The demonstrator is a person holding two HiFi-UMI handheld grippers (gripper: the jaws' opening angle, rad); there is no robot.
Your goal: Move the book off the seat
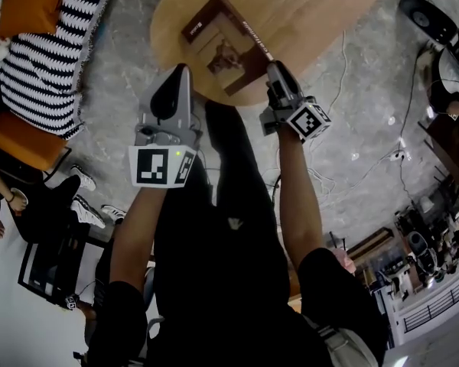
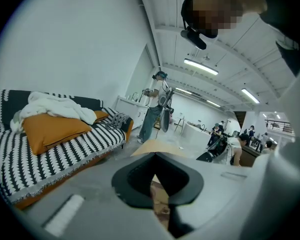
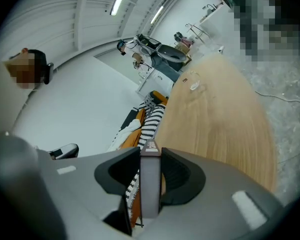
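In the head view, the book (image 1: 226, 48) was over the near part of the oval wooden desk (image 1: 321, 6), its brown cover facing up and one corner close to the desk's near edge. Whether it rested on the wood or was just clear of it could not be told. The right gripper (image 1: 274, 69) met the book at its right-hand edge. The left gripper (image 1: 182, 71) sat just beside the book's near-left corner, over the desk's rim. A sofa (image 1: 46, 60) with a black-and-white striped cover stood off to the left.

In the left gripper view, the left gripper (image 2: 155, 156) had its jaws together at the tips with nothing clamped between them. A sliver of brown cover (image 2: 160, 196) showed through the gap below the tips. An orange cushion (image 2: 52, 129) lay on the striped sofa (image 2: 50, 154).

In the right gripper view, the right gripper (image 3: 150, 154) had its jaws clamped on the book (image 3: 150, 184), seen edge-on, both pads pressed against its sides. The desk (image 3: 220, 129) stretched away to the right.
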